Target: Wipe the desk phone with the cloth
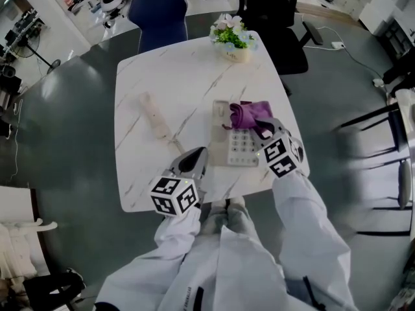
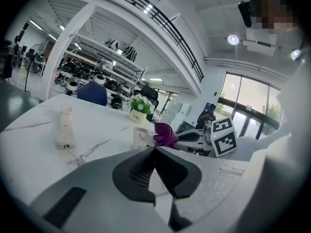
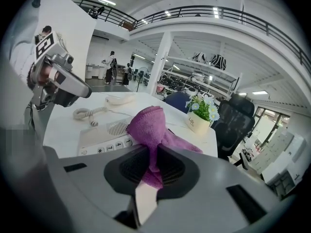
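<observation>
A beige desk phone (image 1: 235,141) lies on the white marble table (image 1: 175,83), its keypad facing up. Its handset (image 1: 154,116) rests off the cradle to the left, joined by a coiled cord. A purple cloth (image 1: 251,114) is bunched on the phone's far right part, and my right gripper (image 1: 262,133) is shut on it. In the right gripper view the cloth (image 3: 148,127) runs between the jaws above the phone (image 3: 104,137). My left gripper (image 1: 194,162) hovers at the table's front edge, left of the phone, shut and empty; its closed tips (image 2: 154,148) point toward the cloth (image 2: 165,134).
A small pot of flowers (image 1: 232,39) stands at the table's far edge. A blue chair (image 1: 157,11) and a black office chair (image 1: 275,24) sit behind the table. Bare tabletop lies around the handset (image 2: 64,127).
</observation>
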`<state>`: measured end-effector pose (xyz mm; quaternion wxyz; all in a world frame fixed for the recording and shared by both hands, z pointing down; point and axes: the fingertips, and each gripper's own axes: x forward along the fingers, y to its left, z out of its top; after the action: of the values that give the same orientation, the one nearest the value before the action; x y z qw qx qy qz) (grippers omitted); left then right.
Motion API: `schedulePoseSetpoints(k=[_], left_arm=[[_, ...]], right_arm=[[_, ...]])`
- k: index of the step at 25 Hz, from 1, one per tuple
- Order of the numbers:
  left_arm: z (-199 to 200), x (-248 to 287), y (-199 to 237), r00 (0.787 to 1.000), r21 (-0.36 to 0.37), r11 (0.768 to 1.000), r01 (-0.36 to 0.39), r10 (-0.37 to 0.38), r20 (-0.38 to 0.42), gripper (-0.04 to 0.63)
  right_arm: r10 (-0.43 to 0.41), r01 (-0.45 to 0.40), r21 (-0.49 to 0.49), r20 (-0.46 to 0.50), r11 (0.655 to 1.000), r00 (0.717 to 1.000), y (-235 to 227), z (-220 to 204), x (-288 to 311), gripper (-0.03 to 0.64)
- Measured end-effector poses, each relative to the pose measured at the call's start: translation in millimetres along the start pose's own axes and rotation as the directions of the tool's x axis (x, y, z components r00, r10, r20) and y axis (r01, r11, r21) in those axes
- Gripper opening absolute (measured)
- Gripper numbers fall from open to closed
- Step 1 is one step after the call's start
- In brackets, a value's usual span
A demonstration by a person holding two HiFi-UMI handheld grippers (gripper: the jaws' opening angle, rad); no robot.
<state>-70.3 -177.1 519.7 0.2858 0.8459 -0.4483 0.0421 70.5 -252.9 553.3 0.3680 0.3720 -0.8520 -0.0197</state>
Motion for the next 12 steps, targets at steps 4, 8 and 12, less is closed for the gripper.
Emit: schedulePoseSetpoints(k=[4, 8, 12], left_arm=[[-2, -2, -3, 1.0, 0.005, 1.0, 0.015, -0.015, -0.004, -0.002], [-4, -4, -5, 1.0, 0.008, 1.0, 0.026, -0.025, -0.009, -0.002], [-6, -8, -3, 1.0, 0.007, 1.0, 0.026, -0.026, -0.012, -0.002]], right_arm=[[0.009, -0.009, -0.002, -0.017, 1.0, 1.0, 6, -3, -3, 0.032], [0.013, -0.012, 0.003, -0.03, 1.0, 0.999, 11, -4, -6, 0.032], [0.014, -0.014, 0.004, -0.041, 1.0, 0.999, 15, -7, -9, 0.032]])
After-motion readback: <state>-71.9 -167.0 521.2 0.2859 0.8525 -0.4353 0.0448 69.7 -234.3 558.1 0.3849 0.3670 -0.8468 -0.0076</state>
